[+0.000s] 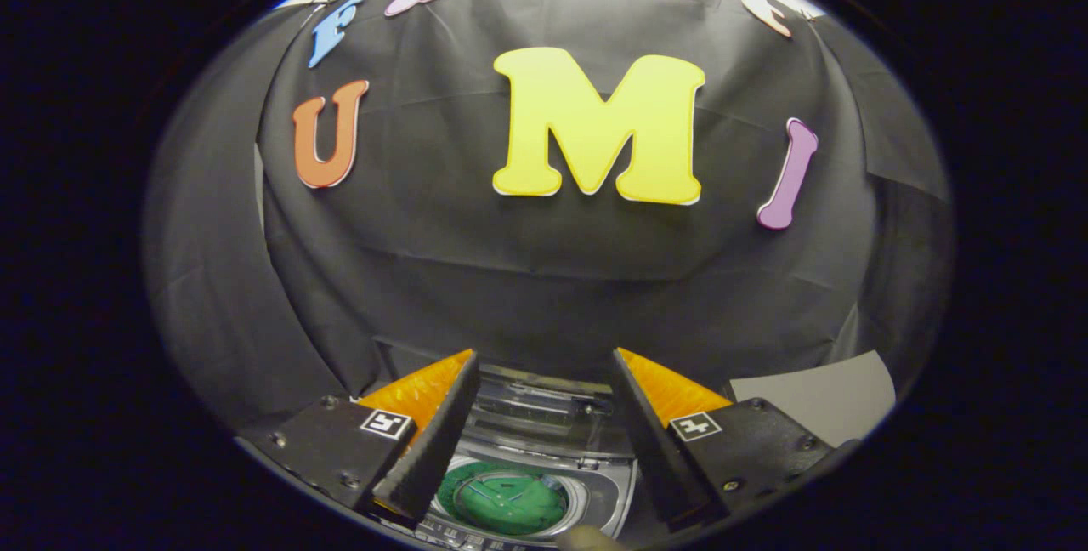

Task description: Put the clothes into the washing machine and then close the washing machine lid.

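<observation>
Your gripper (544,415) is wide open and holds nothing. The washing machine (544,483) sits at 6 o'clock between the fingers, lid (544,402) up, green clothes (507,500) inside. The lid looks stiff and light; push its top edge.

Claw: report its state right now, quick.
Claw: open and holding nothing, its fingers spread apart above the washing machine, whose lid stands up.
</observation>
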